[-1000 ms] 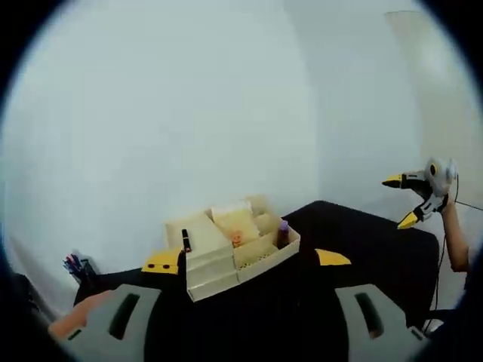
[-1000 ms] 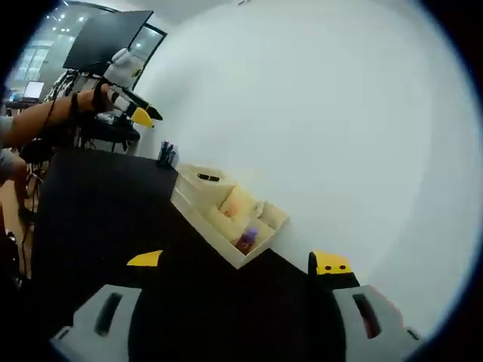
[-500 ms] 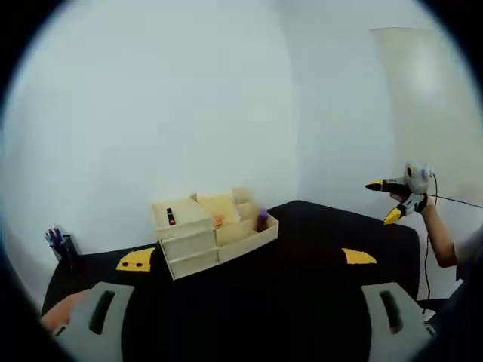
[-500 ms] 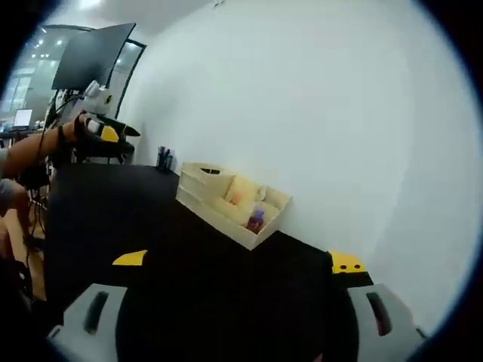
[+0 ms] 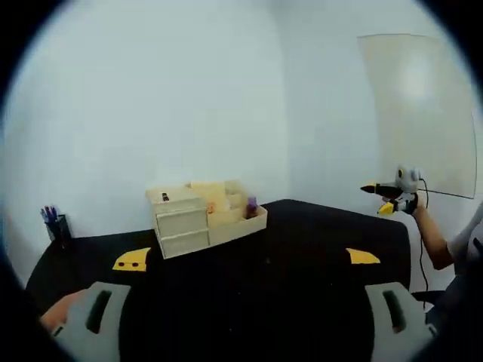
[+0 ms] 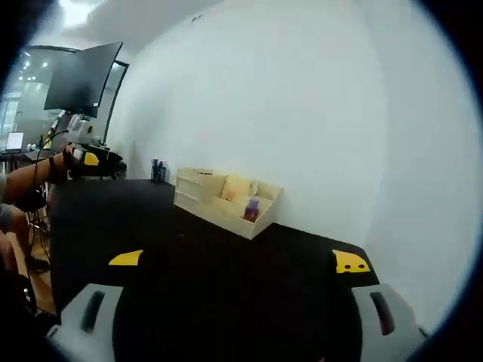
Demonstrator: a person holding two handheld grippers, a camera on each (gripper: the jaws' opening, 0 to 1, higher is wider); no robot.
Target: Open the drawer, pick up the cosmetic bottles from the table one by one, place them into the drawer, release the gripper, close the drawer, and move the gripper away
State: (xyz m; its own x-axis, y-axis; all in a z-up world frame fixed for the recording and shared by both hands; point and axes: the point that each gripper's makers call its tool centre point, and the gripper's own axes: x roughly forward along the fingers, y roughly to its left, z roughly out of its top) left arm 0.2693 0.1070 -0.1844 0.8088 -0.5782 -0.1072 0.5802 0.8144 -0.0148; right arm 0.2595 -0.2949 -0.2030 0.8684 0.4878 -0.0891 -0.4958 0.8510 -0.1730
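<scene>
The pale wooden desktop organiser with two front drawers (image 5: 198,220) stands at the far side of the black table (image 5: 302,249), close to the white wall (image 5: 151,98); both drawers sit flush with its front, so the unit is shut; a small purple cosmetic bottle (image 5: 251,206) stands upright in an open compartment at the organiser's right end, and a small dark item (image 5: 165,197) lies on the flat top above the drawers, too small to tell what it is; between them a peach-coloured object (image 5: 213,204) sits in the open section; to the left of the organiser, well apart from it, a dark cup of pens (image 5: 53,224) stands near the table's edge; the left gripper (image 5: 245,259) holds its yellow-tipped jaws wide apart with nothing between them, low over the near side of the table and well back from the organiser; the right gripper (image 6: 238,260) is likewise spread wide and empty, far from the organiser; in the right gripper view a dark monitor (image 6: 79,75) hangs above the room beyond the table's left end; nothing on the bare table lies between either gripper and the drawers
</scene>
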